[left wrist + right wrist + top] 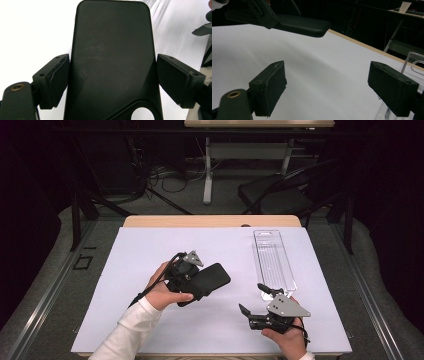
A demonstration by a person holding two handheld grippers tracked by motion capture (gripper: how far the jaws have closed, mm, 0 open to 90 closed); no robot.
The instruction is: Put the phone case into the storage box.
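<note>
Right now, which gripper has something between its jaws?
The left gripper: a flat black case sits between its jaws, held up off the white table sheet. The right gripper stands open on nothing, beside the clear plastic tray.

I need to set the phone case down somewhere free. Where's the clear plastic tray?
In the high view, the clear plastic tray lies right of centre on the white mat, just beyond the right tool.

Bright, even light from above on the white table sheet (210, 320) against a dark, dim room behind — blown-out white glare around the black phone case (111, 62) in the left gripper view, soft faint shadows, near jaws slightly blurred, overall grainy.
</note>
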